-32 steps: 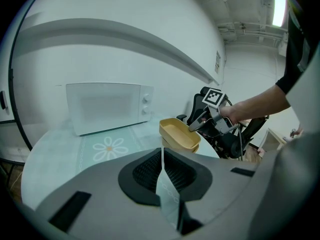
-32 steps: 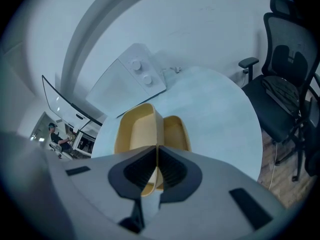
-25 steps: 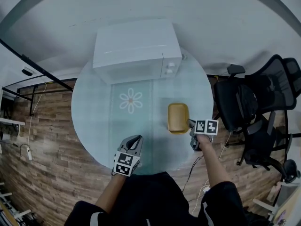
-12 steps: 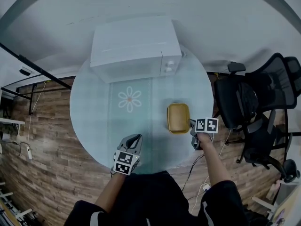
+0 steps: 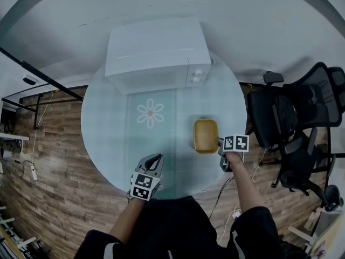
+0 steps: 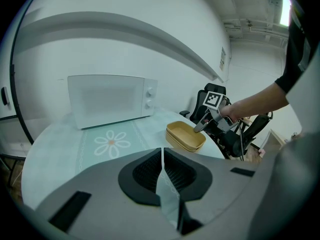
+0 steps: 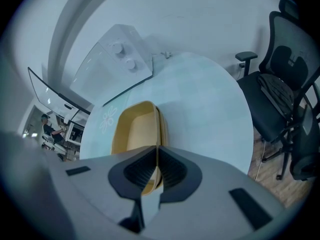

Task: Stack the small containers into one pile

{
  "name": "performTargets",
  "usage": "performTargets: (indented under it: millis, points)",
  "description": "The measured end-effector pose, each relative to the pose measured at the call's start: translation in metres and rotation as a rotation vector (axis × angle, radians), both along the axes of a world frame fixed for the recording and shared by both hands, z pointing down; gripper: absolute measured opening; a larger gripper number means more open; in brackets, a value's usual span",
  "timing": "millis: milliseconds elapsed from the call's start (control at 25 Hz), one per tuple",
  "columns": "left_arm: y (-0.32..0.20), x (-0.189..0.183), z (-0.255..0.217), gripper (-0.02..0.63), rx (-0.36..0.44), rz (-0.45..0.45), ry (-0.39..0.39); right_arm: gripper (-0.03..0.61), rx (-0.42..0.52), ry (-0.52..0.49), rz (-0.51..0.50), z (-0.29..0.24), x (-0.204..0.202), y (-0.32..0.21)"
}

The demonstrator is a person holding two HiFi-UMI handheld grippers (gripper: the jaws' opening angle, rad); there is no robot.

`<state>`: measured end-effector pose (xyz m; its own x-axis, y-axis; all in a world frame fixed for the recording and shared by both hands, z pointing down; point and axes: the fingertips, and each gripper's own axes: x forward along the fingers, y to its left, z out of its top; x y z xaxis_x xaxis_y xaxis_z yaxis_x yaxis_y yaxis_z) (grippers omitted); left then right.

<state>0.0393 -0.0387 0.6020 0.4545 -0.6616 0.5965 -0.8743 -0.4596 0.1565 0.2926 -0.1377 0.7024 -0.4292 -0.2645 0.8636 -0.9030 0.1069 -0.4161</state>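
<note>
On the round worktop (image 5: 108, 123), the nested yellow containers (image 5: 205, 136) lay lengthwise toward the microwave (image 5: 156, 55), their near rim pinched in the right hand-held gripper (image 5: 220, 143). The left hand-held gripper (image 5: 156, 158), closed and empty, sat well apart.

A white microwave (image 5: 156, 55) stands at the round table's (image 5: 108, 139) far edge, black office chairs (image 5: 285, 117) beside it.

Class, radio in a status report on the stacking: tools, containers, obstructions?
Left tool shut, empty. Right tool shut on yellow container stack rim. Way clear; microwave stands far back.
</note>
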Motion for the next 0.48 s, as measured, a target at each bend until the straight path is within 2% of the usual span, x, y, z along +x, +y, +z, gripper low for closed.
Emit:
performTargets:
  millis: [480]
  points:
    - [-0.0005, -0.0059, 0.0026, 0.025, -0.008, -0.013, 0.002, 0.032, -0.01, 0.023, 0.009, 0.009, -0.0004, 0.0006]
